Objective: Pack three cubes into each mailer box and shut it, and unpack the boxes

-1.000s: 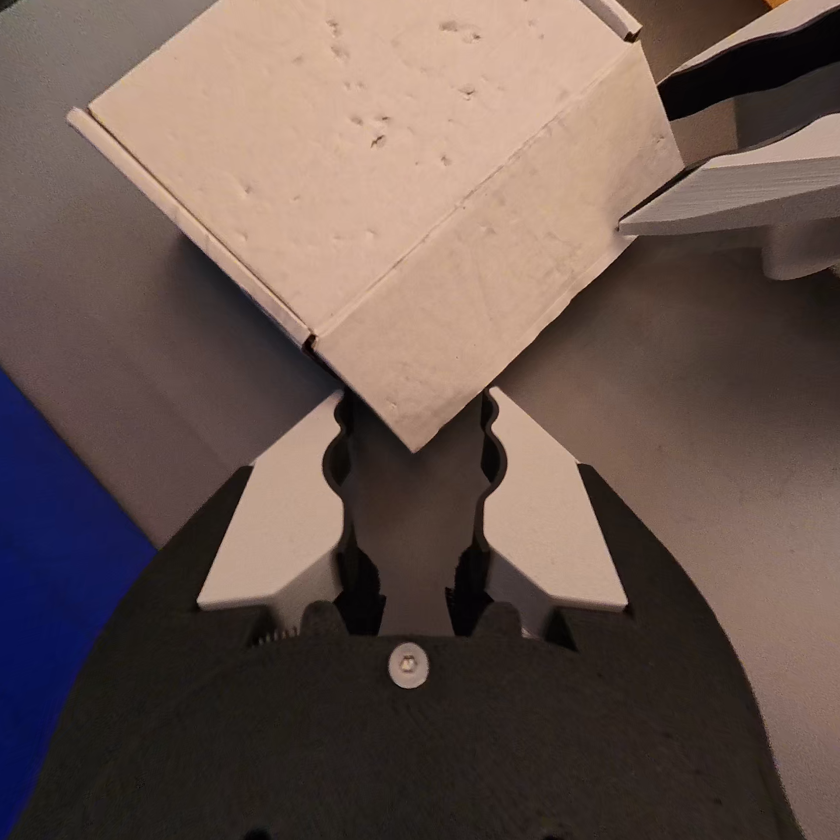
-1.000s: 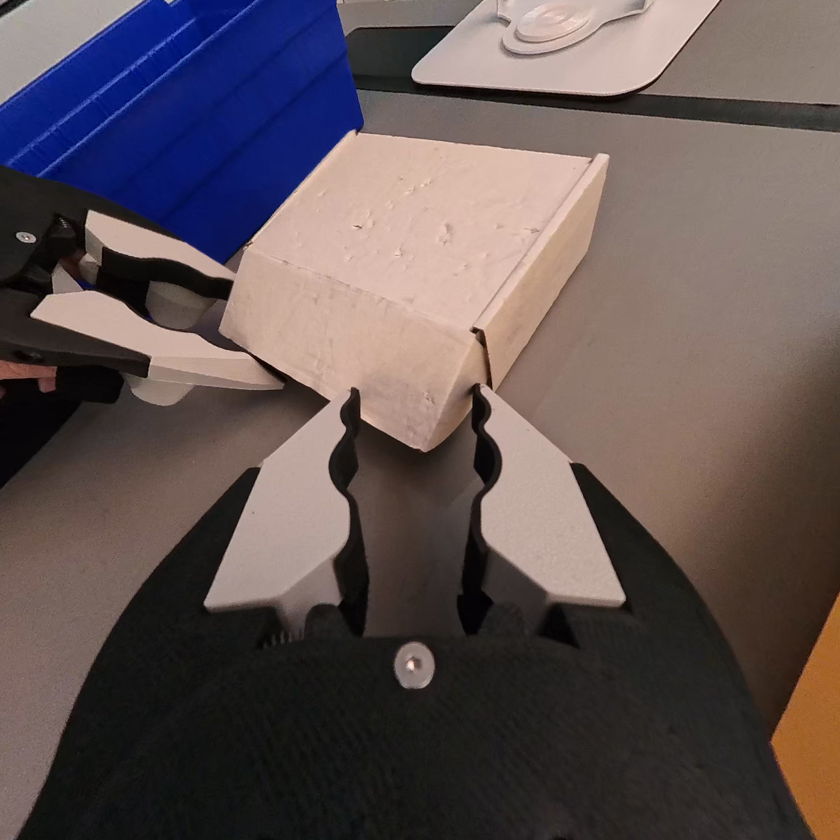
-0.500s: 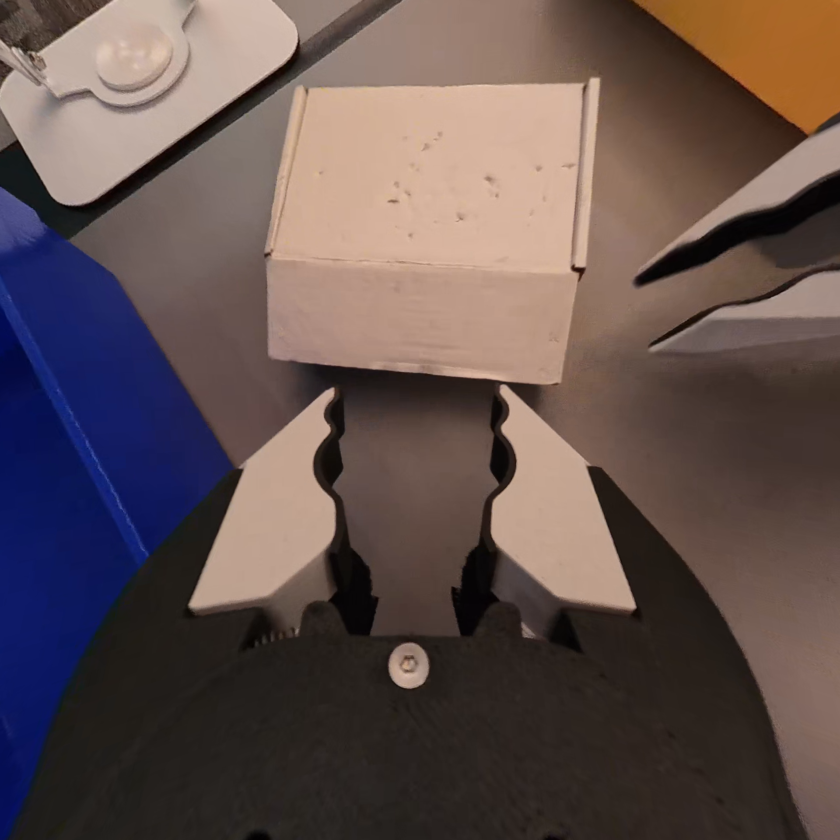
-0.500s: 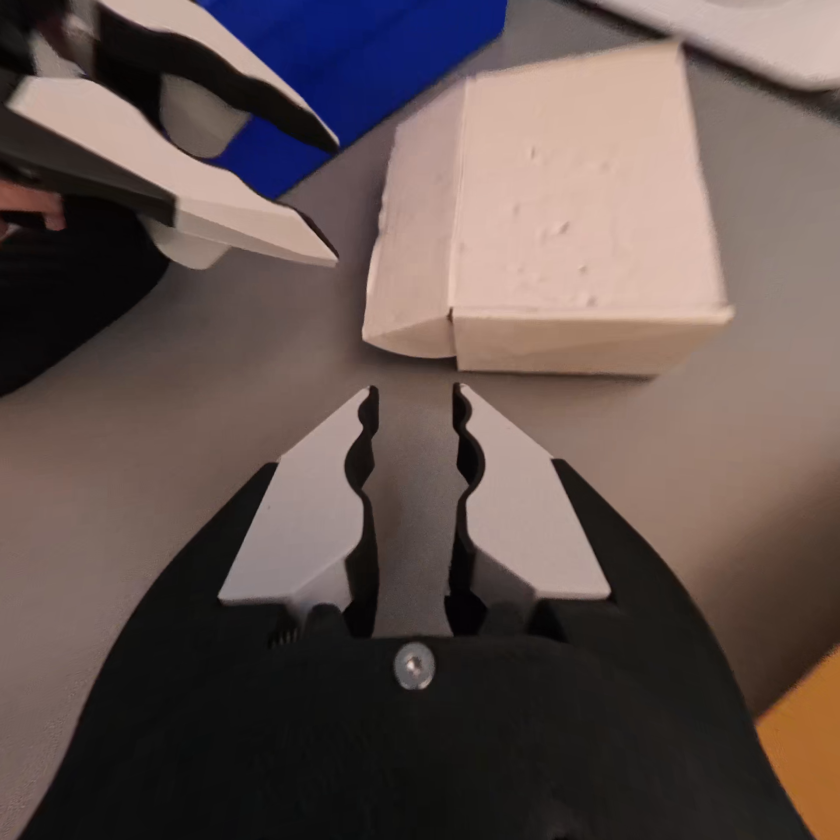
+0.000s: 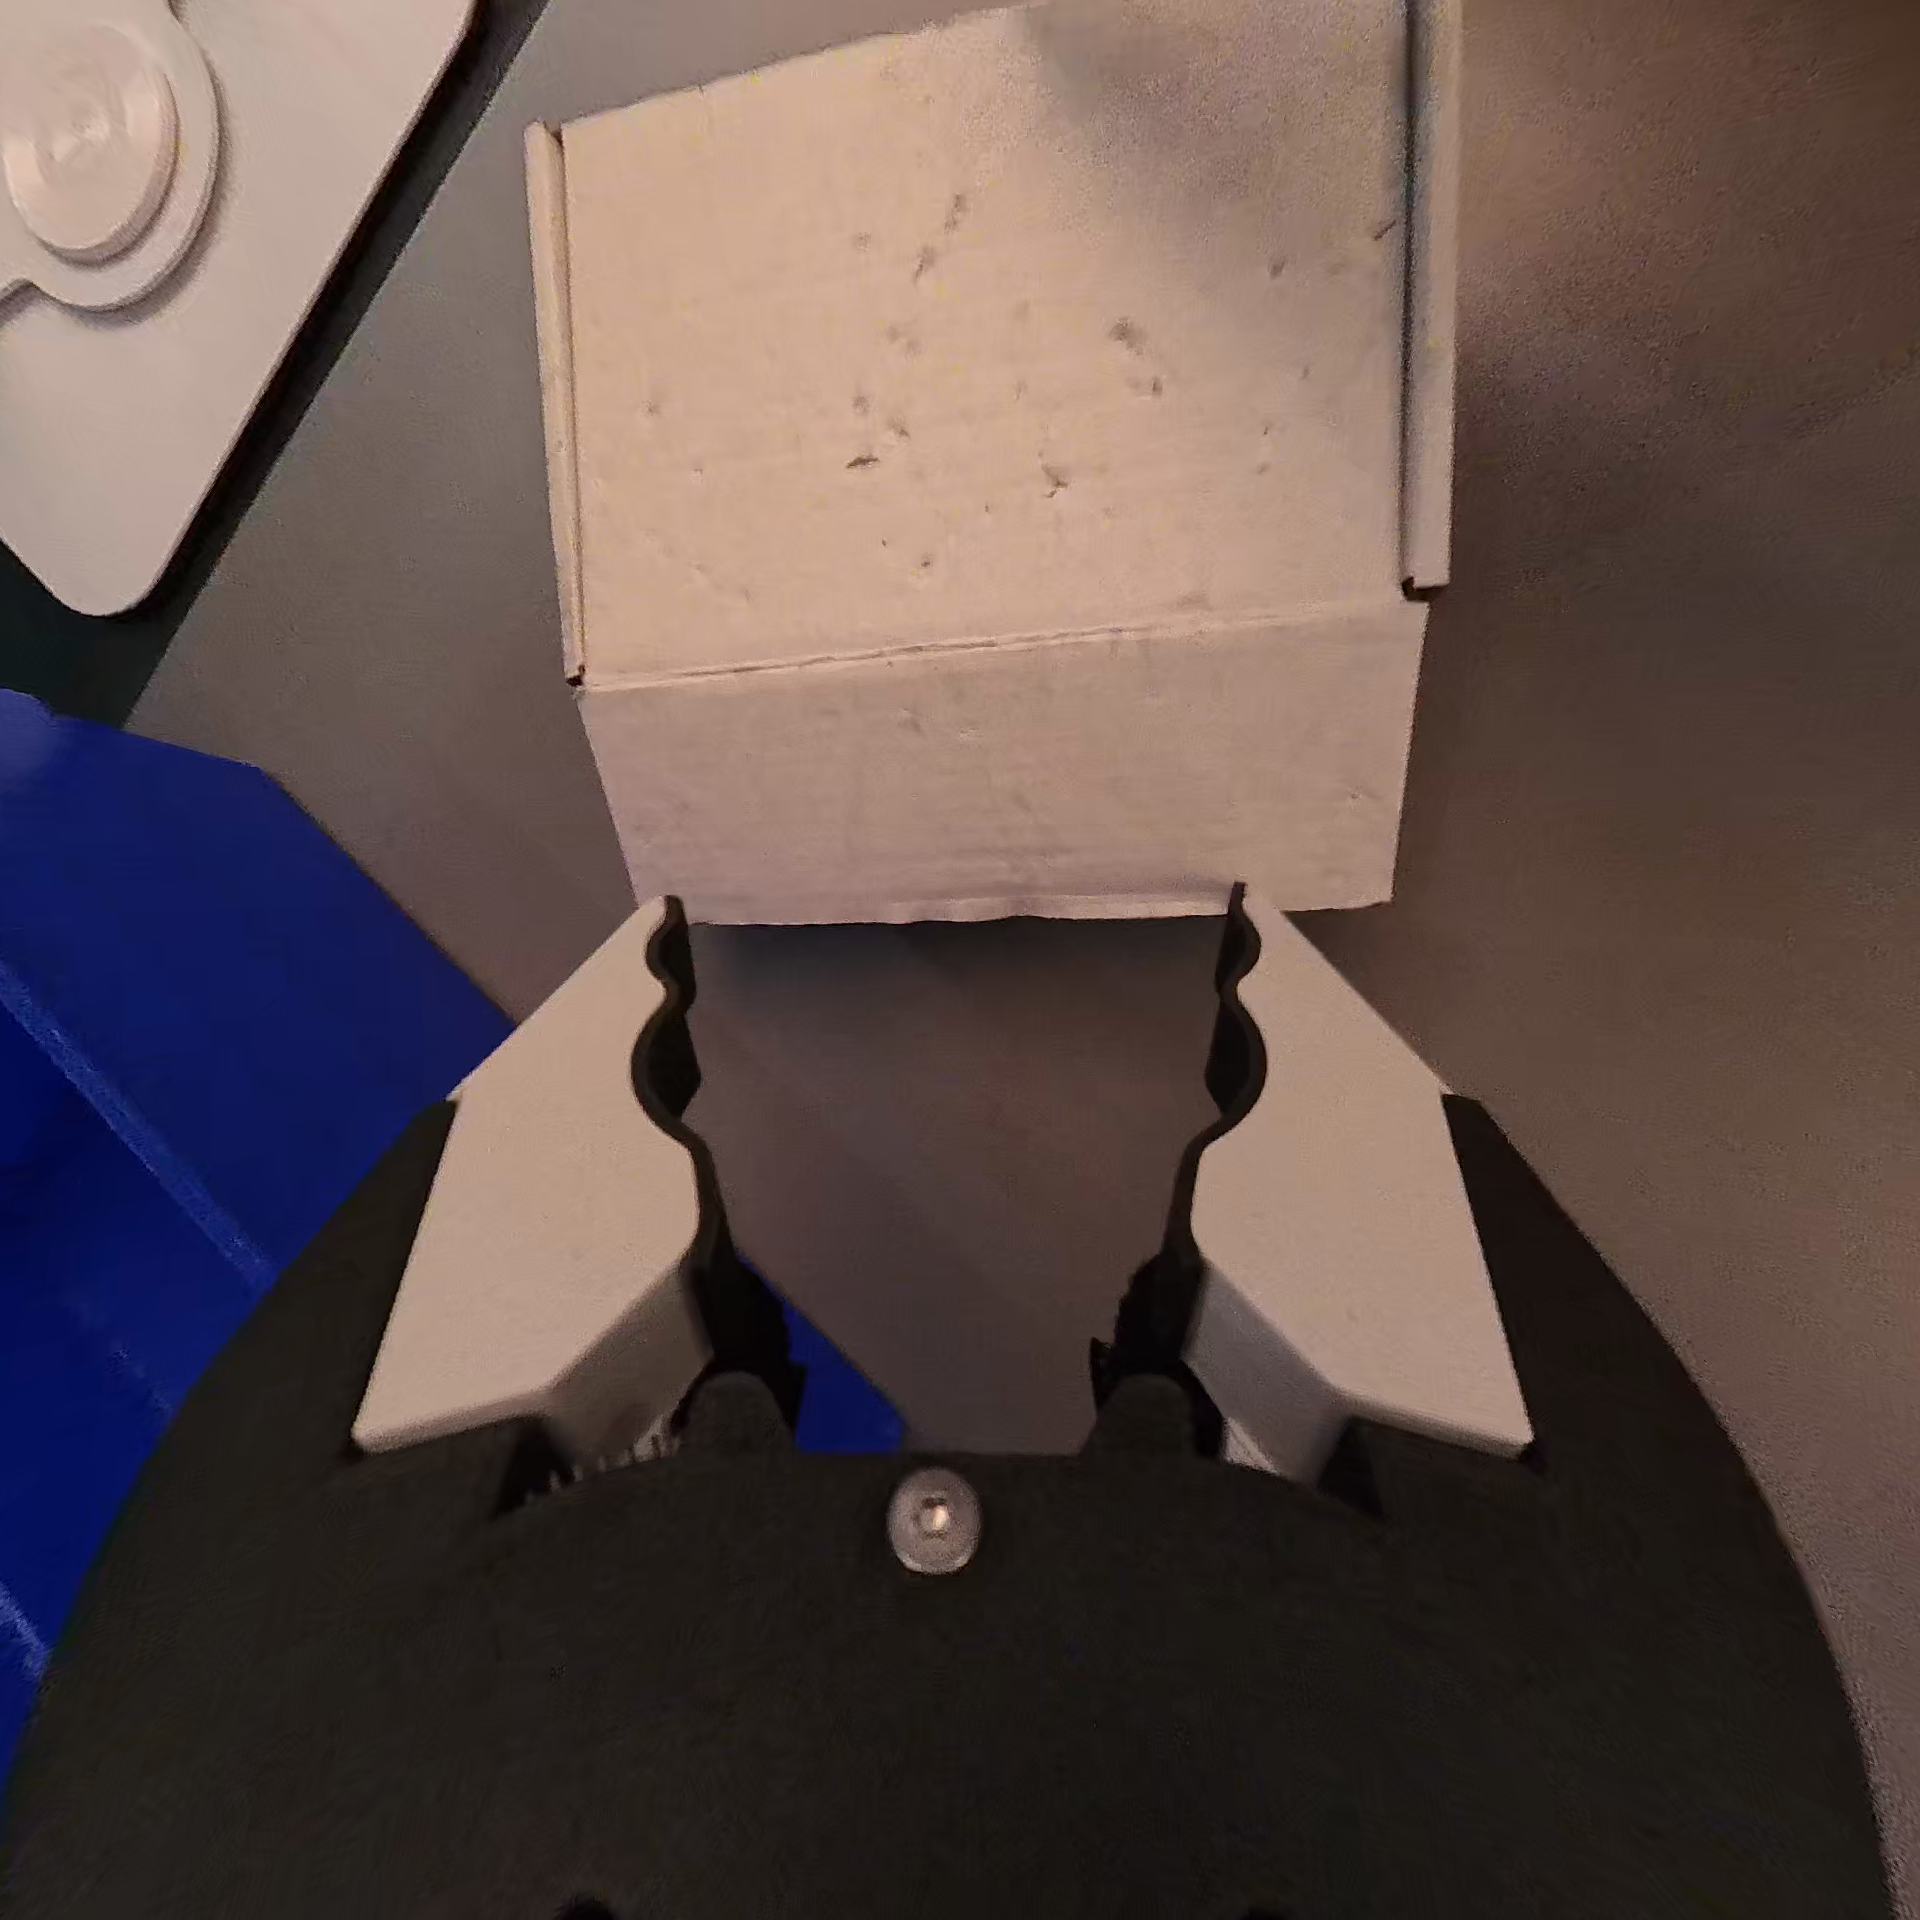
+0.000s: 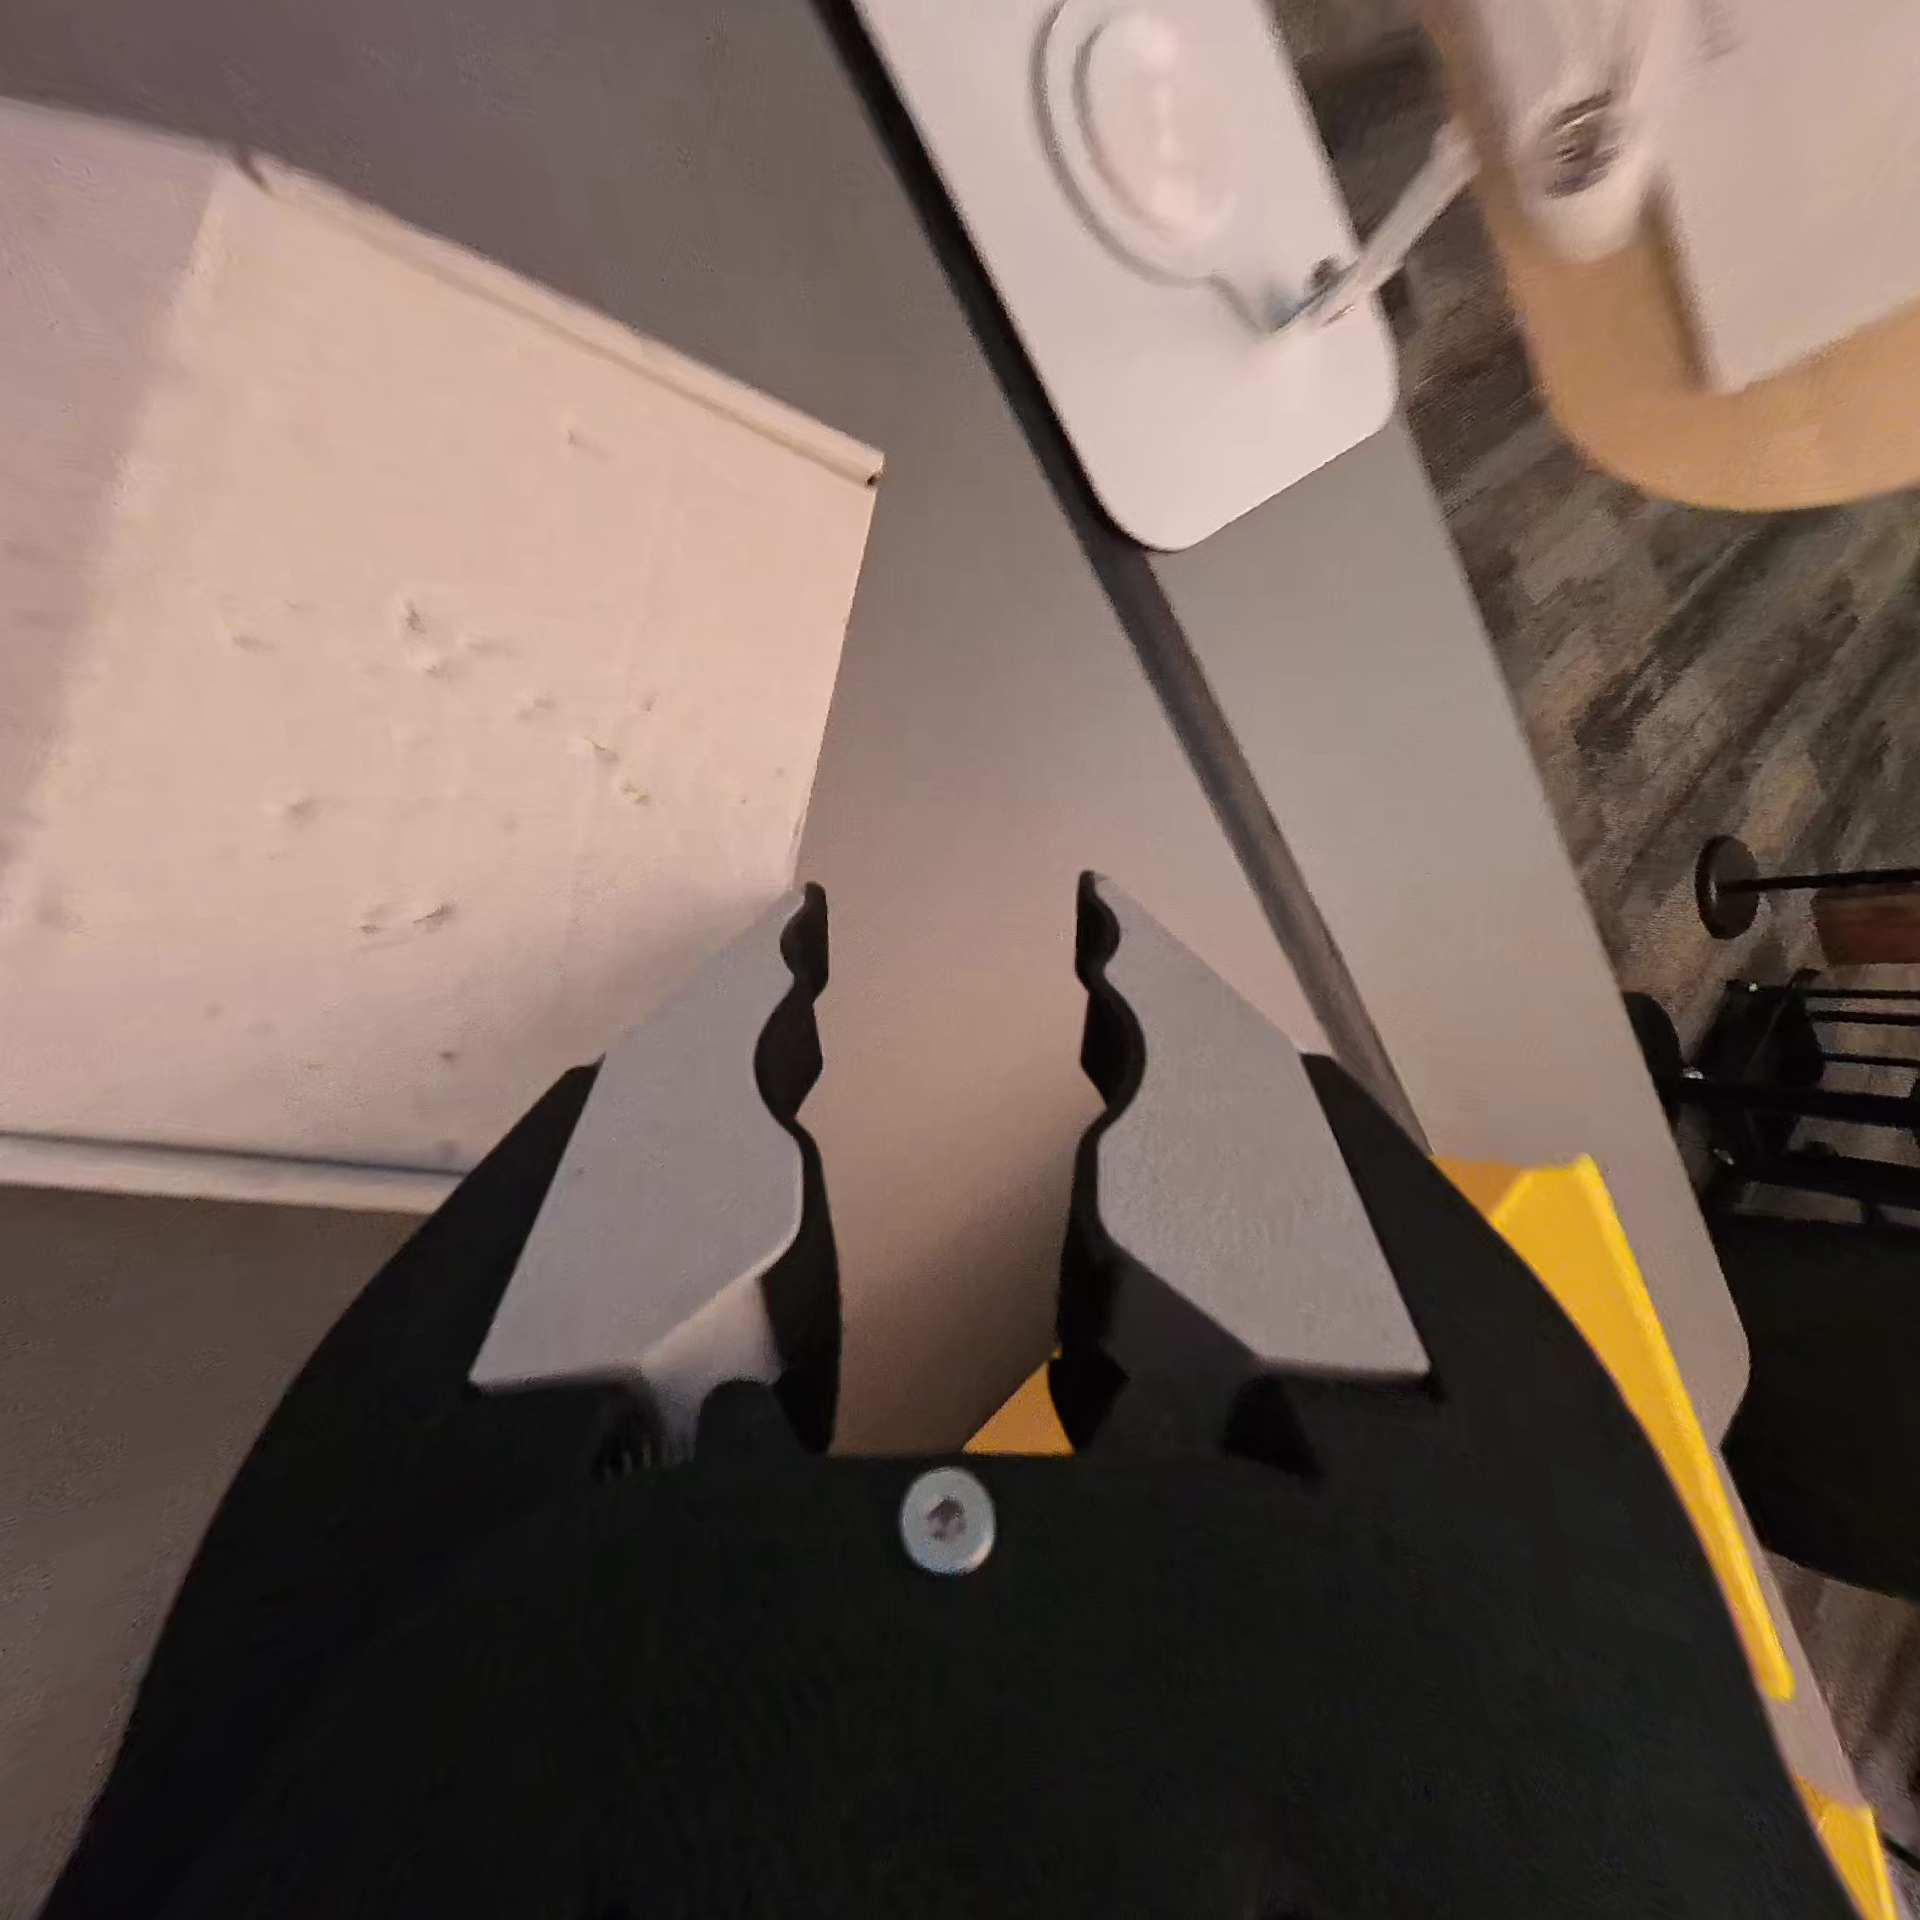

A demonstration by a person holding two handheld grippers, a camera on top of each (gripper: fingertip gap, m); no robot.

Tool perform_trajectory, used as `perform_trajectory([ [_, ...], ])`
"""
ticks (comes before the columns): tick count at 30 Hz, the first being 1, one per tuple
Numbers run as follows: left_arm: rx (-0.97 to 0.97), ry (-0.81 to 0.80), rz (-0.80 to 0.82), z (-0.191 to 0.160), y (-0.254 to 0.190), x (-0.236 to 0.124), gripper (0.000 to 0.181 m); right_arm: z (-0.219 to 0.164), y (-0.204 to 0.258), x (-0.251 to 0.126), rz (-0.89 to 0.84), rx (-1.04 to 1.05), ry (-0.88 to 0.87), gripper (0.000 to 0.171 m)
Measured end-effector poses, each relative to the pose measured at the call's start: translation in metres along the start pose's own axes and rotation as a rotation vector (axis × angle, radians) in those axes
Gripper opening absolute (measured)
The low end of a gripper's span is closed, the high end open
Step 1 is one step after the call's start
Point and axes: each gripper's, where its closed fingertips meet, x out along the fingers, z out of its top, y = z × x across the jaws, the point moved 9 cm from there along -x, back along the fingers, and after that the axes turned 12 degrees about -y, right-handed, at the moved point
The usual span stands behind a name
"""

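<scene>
A closed white mailer box sits on the grey table, its front flap facing me in the left wrist view. My left gripper is wide open and empty, its fingertips at the lower edge of the box's front wall. In the right wrist view the same box fills the left side. My right gripper is open and empty, to the right of the box and above bare table. No cubes show.
A blue bin stands at the left of the box. A yellow bin lies at the right by the table edge. A white base plate with a round fitting sits behind the box near the table's far edge. My hands' fingertips stand some 15 centimeters from each other.
My left gripper has opened wider and closed in on the box's front wall. My right gripper has swung away to the right of the box and opened a little; it has left the left wrist view.
</scene>
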Motion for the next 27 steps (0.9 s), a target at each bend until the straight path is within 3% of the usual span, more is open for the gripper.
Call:
perform_trajectory([
  [1, 0.012, 0.002, 0.01, -0.001, -0.001, 0.001, 0.1, -0.002, 0.002, 0.009, 0.034, -0.004, 0.029, 0.044],
  [3, 0.001, -0.016, -0.017, -0.001, -0.007, 0.001, 0.099, -0.007, 0.005, 0.019, 0.056, 0.003, 0.061, 0.024],
  [8, -0.01, 0.006, -0.087, -0.006, -0.015, 0.006, 0.102, -0.015, 0.016, 0.013, 0.078, 0.127, 0.048, 0.001],
  [17, 0.05, -0.007, -0.162, -0.02, -0.032, -0.005, 0.101, -0.026, 0.047, -0.03, 0.124, 0.119, 0.03, 0.0],
  [27, 0.19, -0.033, -0.267, -0.05, -0.071, -0.049, 0.1, -0.042, 0.108, -0.095, 0.265, 0.091, 0.036, 0.0],
])
